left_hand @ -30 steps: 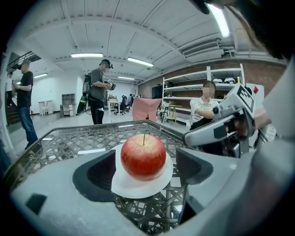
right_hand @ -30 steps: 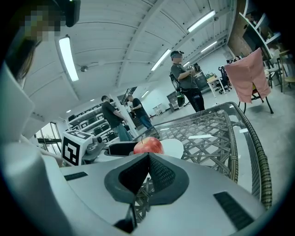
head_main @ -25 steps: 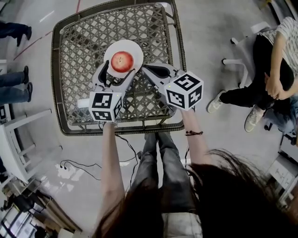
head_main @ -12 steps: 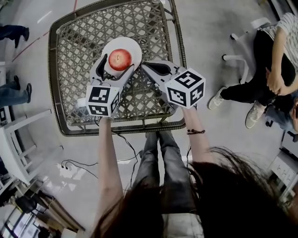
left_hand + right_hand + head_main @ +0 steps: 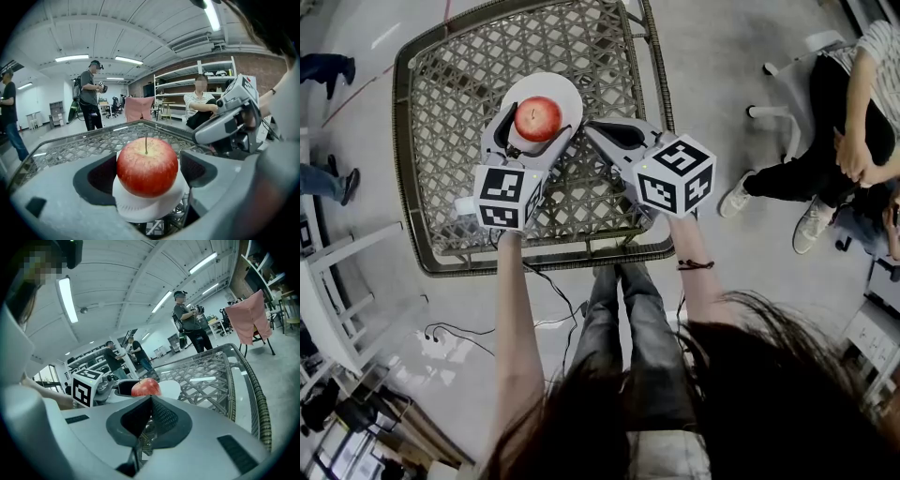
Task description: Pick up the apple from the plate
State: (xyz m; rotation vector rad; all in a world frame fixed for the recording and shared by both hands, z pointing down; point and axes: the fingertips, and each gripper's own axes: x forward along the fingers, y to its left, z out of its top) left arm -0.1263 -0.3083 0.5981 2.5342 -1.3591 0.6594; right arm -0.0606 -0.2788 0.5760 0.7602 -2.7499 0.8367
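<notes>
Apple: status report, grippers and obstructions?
Left gripper open, straddling apple. Apple on plate, not lifted. Right gripper shut, empty, beside plate. Nothing in the way.

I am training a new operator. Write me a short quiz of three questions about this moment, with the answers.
1. True or false: the apple rests on the white plate.
2. Which gripper has its jaws apart, one on either side of the apple? A) left gripper B) right gripper C) both
3. Fill in: the right gripper's jaws are ____, with nothing between them.
Key: 1 true; 2 A; 3 shut.
</notes>
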